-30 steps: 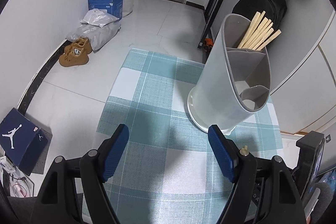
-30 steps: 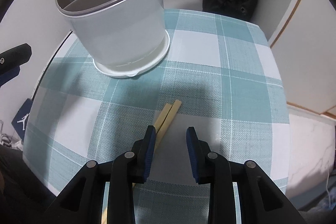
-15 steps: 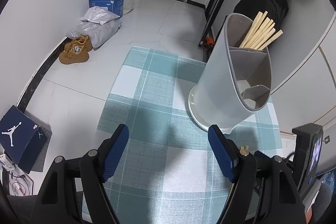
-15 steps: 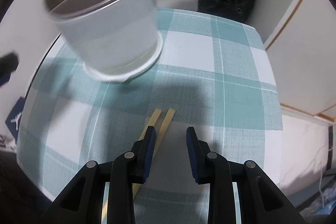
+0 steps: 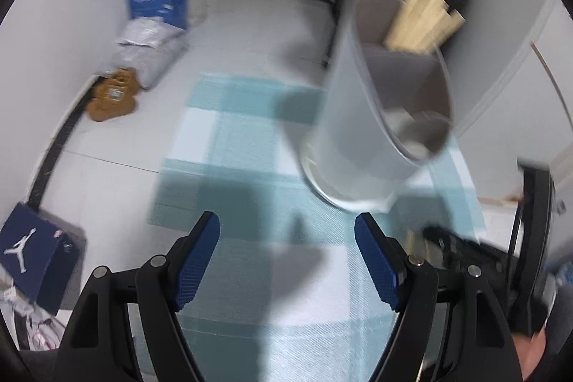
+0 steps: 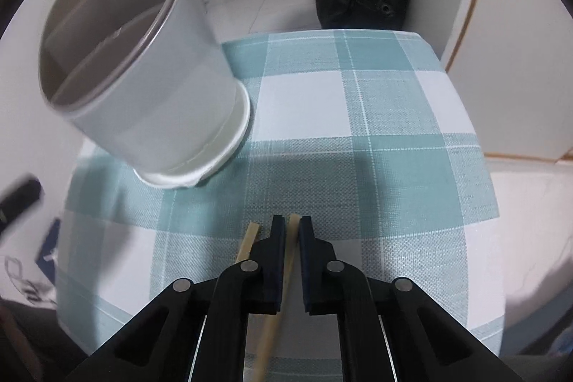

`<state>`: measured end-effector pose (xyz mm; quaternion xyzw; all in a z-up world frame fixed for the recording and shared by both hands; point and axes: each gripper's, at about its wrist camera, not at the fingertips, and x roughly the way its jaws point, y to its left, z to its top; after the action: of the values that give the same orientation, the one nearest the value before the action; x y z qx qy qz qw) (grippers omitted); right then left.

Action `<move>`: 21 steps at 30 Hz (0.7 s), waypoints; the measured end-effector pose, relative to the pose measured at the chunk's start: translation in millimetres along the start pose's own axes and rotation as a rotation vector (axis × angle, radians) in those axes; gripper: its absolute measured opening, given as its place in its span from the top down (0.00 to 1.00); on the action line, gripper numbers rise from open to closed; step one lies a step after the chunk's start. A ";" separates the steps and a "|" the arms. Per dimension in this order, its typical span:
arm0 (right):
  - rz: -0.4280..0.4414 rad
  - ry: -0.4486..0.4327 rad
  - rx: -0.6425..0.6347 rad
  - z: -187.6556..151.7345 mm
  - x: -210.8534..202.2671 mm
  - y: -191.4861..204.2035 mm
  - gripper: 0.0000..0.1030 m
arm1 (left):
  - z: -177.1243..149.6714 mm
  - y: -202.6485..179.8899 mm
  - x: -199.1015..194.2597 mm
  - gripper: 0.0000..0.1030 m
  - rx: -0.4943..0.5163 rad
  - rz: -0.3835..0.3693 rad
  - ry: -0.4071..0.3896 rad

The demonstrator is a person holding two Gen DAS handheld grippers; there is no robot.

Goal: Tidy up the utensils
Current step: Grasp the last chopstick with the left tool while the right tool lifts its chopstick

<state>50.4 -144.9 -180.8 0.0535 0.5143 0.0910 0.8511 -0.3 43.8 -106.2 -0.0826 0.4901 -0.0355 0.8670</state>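
Checked tablecloth (image 6: 358,102): holder (image 6: 143,88) keeps chopsticks (image 5: 422,24); right hand-held gripper (image 6: 293,228) pinches one chopstick (image 6: 292,238), left hand-held gripper (image 5: 286,238) gapes.

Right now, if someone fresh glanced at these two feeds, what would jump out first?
The right claw pinched on one chopstick, with a second chopstick lying just to its left on the checked tablecloth. Next, the tall grey utensil holder standing at the cloth's far left, a bundle of chopsticks in its back compartment. The left claw hangs wide open over the cloth, holding nothing.
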 end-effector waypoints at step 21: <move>0.423 -0.219 0.498 -10.6 -73.9 -129.9 0.95 | -18.4 -74.7 37.1 0.28 0.177 -0.124 0.215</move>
<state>20.3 -287.5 -145.7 0.3745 0.4040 0.1308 0.8243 4.6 -36.9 -133.5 -0.0320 0.5691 -0.1407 0.8095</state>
